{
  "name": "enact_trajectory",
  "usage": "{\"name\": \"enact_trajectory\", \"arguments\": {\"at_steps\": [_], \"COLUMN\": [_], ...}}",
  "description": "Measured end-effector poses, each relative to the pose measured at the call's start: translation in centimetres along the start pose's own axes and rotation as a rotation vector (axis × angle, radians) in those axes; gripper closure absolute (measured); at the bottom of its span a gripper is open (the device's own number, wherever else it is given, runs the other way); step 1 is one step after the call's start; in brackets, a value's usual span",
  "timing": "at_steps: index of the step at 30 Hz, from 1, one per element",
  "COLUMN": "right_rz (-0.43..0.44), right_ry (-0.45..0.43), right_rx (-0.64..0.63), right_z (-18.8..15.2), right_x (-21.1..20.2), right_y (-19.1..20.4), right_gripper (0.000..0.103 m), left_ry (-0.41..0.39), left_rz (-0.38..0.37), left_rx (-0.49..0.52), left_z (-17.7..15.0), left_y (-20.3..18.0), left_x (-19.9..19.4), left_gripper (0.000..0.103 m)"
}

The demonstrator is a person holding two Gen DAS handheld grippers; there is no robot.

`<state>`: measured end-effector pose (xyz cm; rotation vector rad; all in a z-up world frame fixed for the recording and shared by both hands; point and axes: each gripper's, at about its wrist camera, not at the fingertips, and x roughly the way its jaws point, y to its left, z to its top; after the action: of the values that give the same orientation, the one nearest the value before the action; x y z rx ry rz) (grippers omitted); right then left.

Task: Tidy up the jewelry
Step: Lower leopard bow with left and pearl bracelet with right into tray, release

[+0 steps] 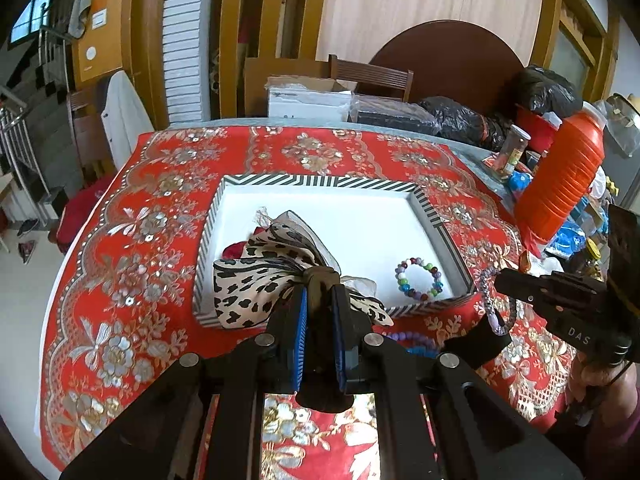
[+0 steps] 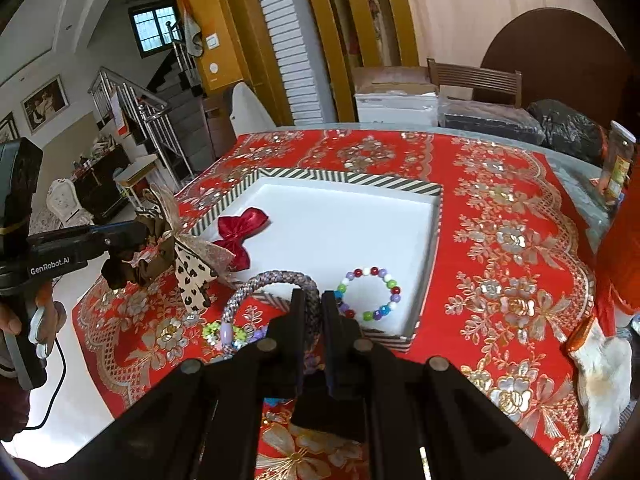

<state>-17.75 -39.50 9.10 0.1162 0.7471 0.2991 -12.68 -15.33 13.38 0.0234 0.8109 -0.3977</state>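
Closest to each camera are the tongs themselves: the left gripper point(image 1: 320, 280) is pressed together on the brown knot of a leopard-print hair bow point(image 1: 256, 280), and the right gripper point(image 2: 310, 300) pinches a braided grey-purple bracelet point(image 2: 272, 280) between its narrow jaws. Both loads hang over the near edge of the striped tray point(image 2: 344, 177), the bow above its near left corner and the bracelet's loop draped across the near wall. Just below, on the red flowered tablecloth point(image 2: 500, 240), a few more beaded pieces point(image 2: 224, 334) lie loose, mostly blocked by the right tongs, so their number and kind are hard to tell. Inside the tray rest a bracelet of coloured beads point(image 2: 370, 294) near the front right and a small red bow point(image 2: 236, 240) at the left; the left view shows only a sliver of that red bow behind the leopard one. My judgement is that the bow is light and floppy, best held by its firm centre knot as now, while the braided band is soft and limp, likely to swing or slip if gripped loosely; the beaded ring looks hard and slick, apt to roll. Farther off, an orange ribbed container point(image 1: 568, 176) stands at the table's right, cut off in the right view.
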Motion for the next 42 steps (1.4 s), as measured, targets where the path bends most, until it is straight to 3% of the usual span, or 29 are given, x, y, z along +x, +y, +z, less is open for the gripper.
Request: {"name": "enact_trajectory", "arguments": {"at_steps": [9,19,28,37,40,42], "right_rz": [-0.030,-0.087,-0.159,-0.250,-0.267,-0.265], "right_ry": [0.001,0.041,0.139,0.233,0.235,0.224], "right_rx": [0.039,0.058,0.060,0.056,0.070,0.072], "right_z": [0.6,2.6,4.6,6.0,5.9,5.9], "right_x": [0.7,3.7,9.9,16.0,16.8,16.9], "right_y": [-1.6,-3.4,-5.1,-7.1,-7.7,-7.7], "right_gripper": [0.095,0.095,0.095,0.095,0.095,0.094], "left_ry": [-0.010,0.037,0.126,0.132,0.128,0.118], "left_rz": [-0.039,-0.105,-0.060,-0.040,-0.054,-0.079], "left_rx": [-0.009,-0.084,-0.150,-0.152,-0.144,-0.143], "left_z": [2.4,3.9,2.3,1.9,1.8,1.9], "left_y": [-1.0,-1.2,1.0,1.6,1.4,1.4], "left_x": [1.8,6.4,11.7,13.6,13.9,14.0], "left_gripper": [0.102,0.102,0.102,0.102,0.093,0.080]}}
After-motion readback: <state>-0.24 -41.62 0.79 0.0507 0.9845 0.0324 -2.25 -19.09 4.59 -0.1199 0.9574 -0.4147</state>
